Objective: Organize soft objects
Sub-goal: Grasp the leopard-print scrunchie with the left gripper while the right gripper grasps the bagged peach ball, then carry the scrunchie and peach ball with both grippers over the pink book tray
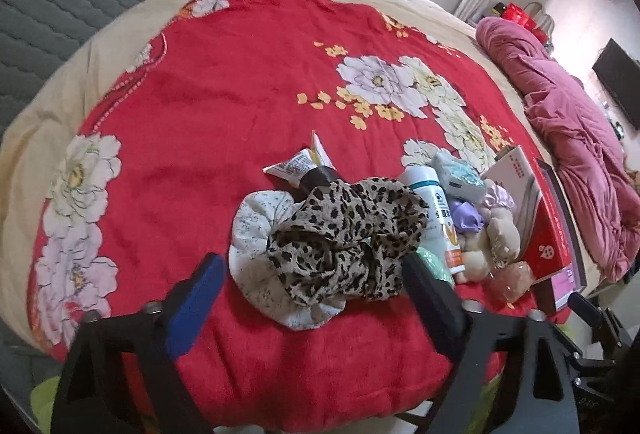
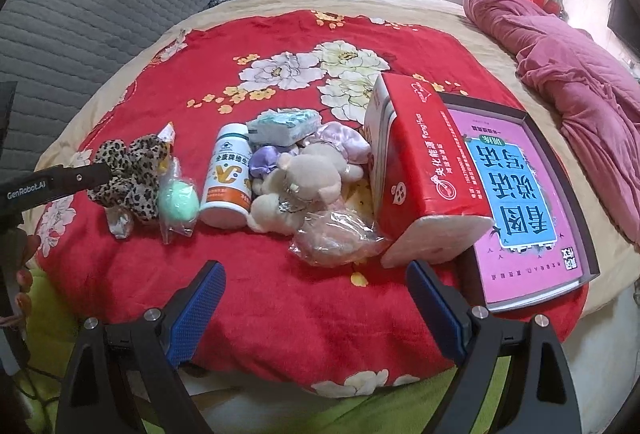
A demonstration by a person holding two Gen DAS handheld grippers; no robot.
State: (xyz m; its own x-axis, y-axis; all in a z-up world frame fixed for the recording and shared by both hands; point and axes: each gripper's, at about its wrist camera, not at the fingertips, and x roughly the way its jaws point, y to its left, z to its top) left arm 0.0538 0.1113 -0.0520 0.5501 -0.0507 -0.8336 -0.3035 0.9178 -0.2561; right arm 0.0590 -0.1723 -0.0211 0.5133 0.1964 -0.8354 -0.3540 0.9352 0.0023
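On red blanket [image 2: 280,294]: tissue pack [image 2: 416,169], bottle [image 2: 228,177], plush [image 2: 304,185] clustered; leopard scrunchie [image 1: 344,234] lying between left gripper [image 1: 312,274] jaws, wide apart, untouched; right gripper [image 2: 316,286] spread wide, holding nothing.

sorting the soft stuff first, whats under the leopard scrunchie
The leopard scrunchie lies on a white speckled scrunchie, covering its right part. A tube's black cap pokes out behind. Anything else beneath is hidden.
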